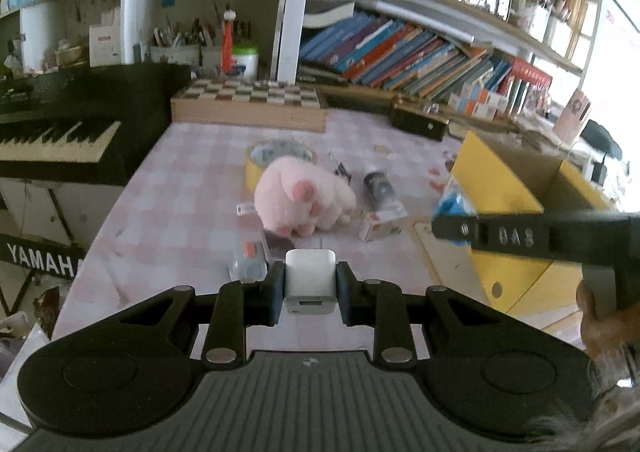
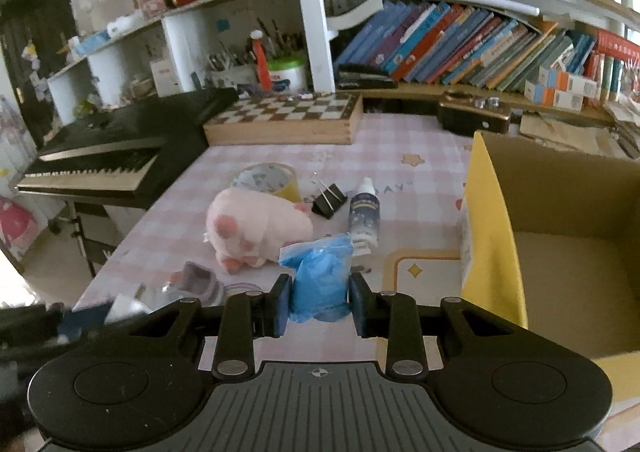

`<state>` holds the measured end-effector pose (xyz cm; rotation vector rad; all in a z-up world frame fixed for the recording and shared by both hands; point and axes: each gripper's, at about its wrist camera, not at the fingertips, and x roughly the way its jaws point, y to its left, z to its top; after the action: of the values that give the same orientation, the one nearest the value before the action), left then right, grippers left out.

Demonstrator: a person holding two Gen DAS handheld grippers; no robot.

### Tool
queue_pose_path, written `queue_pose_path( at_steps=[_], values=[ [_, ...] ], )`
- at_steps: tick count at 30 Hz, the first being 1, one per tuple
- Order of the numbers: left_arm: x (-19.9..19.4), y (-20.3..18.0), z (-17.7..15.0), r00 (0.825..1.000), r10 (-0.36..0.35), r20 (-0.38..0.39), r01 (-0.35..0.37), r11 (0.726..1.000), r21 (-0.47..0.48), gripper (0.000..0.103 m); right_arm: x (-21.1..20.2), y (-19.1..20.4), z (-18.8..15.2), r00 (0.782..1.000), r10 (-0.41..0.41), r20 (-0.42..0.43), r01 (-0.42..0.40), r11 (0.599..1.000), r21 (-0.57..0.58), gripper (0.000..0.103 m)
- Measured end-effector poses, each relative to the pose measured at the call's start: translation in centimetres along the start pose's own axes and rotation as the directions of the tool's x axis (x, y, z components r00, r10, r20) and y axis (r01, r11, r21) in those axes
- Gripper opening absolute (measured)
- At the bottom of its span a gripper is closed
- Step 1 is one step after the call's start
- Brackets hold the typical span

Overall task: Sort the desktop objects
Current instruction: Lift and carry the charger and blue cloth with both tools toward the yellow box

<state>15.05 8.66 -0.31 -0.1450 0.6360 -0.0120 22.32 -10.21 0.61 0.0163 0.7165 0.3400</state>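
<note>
Box (image 2: pixel 560 252) open above; plush pig (image 2: pixel 256 228), bottle (image 2: pixel 364 216) crowd tabletop.

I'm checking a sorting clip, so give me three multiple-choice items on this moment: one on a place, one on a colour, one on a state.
1. Where does the chessboard box stand?
A. at the table's far edge, beside the keyboard
B. inside the cardboard box
C. on top of the plush

2. What colour is the plush toy?
A. green
B. pink
C. black

3. What does the left gripper hold?
A. nothing
B. a binder clip
C. a white charger

Key: 1 A, it sits beyond the clutter next to the piano keyboard. 2 B, its body is pink in both views. 3 C, the pads press on the charger's sides.
</note>
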Motion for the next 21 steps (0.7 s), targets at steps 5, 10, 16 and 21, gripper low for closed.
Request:
queue_pose_path(
  at_steps=[5,10,16,21],
  values=[
    [-1.8,-0.2,0.4,0.999,-0.032,0.021,0.032,0.999,0.002,0.024,-2.4,0.7,-1.4,1.000,-0.007,0.003,0.007,1.000,-0.008,0.030],
    [-3.9,-0.6,-0.5,0.997,-0.068,0.021,0.068,0.998,0.007,0.024,-4.3,1.2,-3.1,1.000,-0.020,0.002,0.020,1.000,0.015,0.030],
    [-6.2,-1.3,-2.1,0.996,-0.090,0.007,0.090,0.996,0.022,0.024,-6.5,1.7,-5.2,0.999,-0.041,-0.002,0.041,0.998,0.044,0.030],
    [-7.7,-1.8,-4.3,0.994,-0.104,-0.015,0.105,0.994,0.037,0.024,-8.2,2.3,-7.3,0.998,-0.059,-0.016,0.060,0.997,0.052,0.030]
  ],
)
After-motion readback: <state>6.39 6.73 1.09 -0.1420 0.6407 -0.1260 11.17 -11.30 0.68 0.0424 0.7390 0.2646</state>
